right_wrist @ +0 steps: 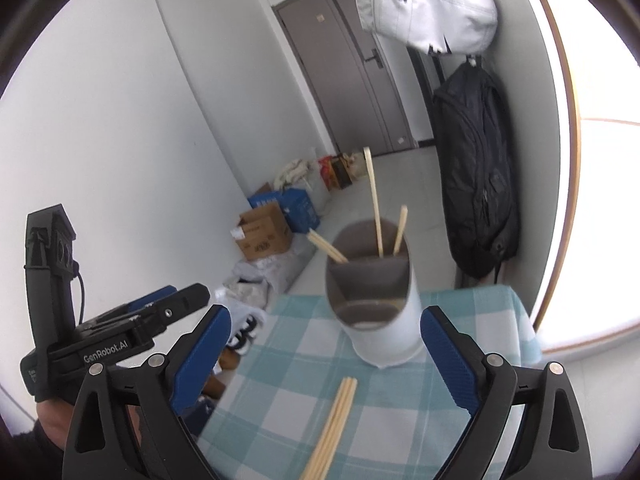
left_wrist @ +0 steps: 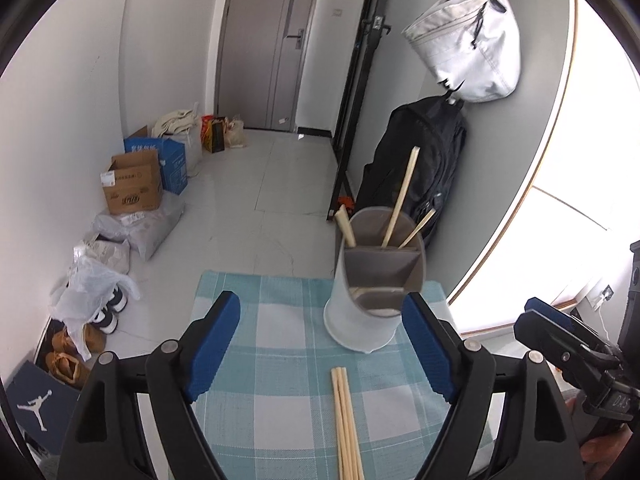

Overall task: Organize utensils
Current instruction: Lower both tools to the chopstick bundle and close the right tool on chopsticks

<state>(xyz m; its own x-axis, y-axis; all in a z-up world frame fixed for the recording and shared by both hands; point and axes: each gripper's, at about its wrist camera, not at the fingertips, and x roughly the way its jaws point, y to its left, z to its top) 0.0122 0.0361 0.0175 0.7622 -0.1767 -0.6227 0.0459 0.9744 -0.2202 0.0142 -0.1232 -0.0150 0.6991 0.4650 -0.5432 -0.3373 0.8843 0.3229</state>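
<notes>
Now I count three loose chopsticks (left_wrist: 346, 424) on my checked worktop (left_wrist: 280, 344), long axis toward the holder (left_wrist: 372, 300), four more (left_wrist: 404, 196) upright inside, left fingers (left_wrist: 320, 348) and right fingers (right_wrist: 326, 354) wide, empty.

The utensil holder (left_wrist: 366, 304) sits toward the far end of the tablecloth (left_wrist: 280, 340), with chopsticks (left_wrist: 402, 196) standing in its back compartment. A loose bundle of chopsticks (left_wrist: 346, 424) lies on the cloth right in front of it.
</notes>
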